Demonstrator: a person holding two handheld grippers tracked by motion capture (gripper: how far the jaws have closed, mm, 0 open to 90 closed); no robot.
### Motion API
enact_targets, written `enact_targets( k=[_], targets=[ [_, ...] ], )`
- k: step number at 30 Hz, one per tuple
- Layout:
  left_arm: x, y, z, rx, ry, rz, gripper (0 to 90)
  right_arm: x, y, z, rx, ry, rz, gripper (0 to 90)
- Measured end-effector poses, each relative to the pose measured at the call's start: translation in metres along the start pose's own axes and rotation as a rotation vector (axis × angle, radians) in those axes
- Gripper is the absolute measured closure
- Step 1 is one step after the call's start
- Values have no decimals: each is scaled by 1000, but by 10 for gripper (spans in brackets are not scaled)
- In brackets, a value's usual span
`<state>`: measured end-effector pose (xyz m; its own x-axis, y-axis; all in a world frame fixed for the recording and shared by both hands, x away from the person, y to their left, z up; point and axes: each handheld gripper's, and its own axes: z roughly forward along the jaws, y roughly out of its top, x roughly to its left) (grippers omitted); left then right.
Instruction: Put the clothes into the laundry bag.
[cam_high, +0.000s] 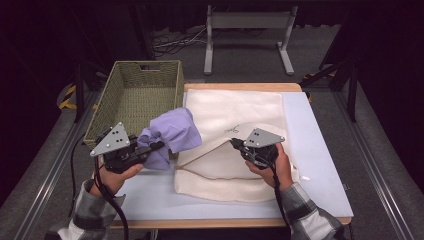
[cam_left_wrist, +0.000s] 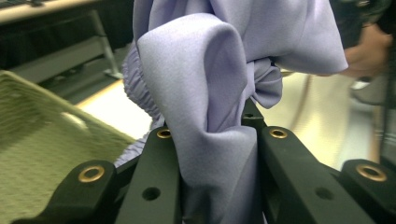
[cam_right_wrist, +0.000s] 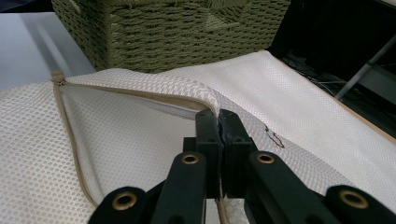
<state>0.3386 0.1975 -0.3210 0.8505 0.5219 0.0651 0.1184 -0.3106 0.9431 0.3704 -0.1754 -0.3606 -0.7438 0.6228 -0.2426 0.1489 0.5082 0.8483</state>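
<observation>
Lilac garment (cam_high: 172, 134) — clamped in left gripper (cam_high: 159, 146) beside the wicker basket (cam_high: 131, 95); right gripper (cam_high: 233, 144) pinches the mesh laundry bag (cam_high: 235, 112) edge.

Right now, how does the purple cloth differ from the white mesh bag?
The purple cloth is smooth, bunched up and lifted off the table; the white mesh bag is netted, larger and lies flat. The cloth hangs from the left gripper beside the basket; the right gripper pinches the bag's opening edge. Each is clamped by one gripper.
</observation>
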Motion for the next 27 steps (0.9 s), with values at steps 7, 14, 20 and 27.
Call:
enact_targets(
  k=[7, 14, 20, 27],
  targets=[
    [-32, -17, 24, 96, -104, 26, 775, 2, 0, 1, -4, -10, 1, 883],
    [-59, -28, 59, 215, -196, 67, 775, 3, 0, 1, -2, -3, 2, 882],
    [-75, -34, 90, 312, -252, 113, 774, 5, -1, 2, 7, -1, -8, 882],
    [-86, -31, 123, 366, -278, 139, 773, 5, 0, 0, 5, 0, -9, 882]
  ],
)
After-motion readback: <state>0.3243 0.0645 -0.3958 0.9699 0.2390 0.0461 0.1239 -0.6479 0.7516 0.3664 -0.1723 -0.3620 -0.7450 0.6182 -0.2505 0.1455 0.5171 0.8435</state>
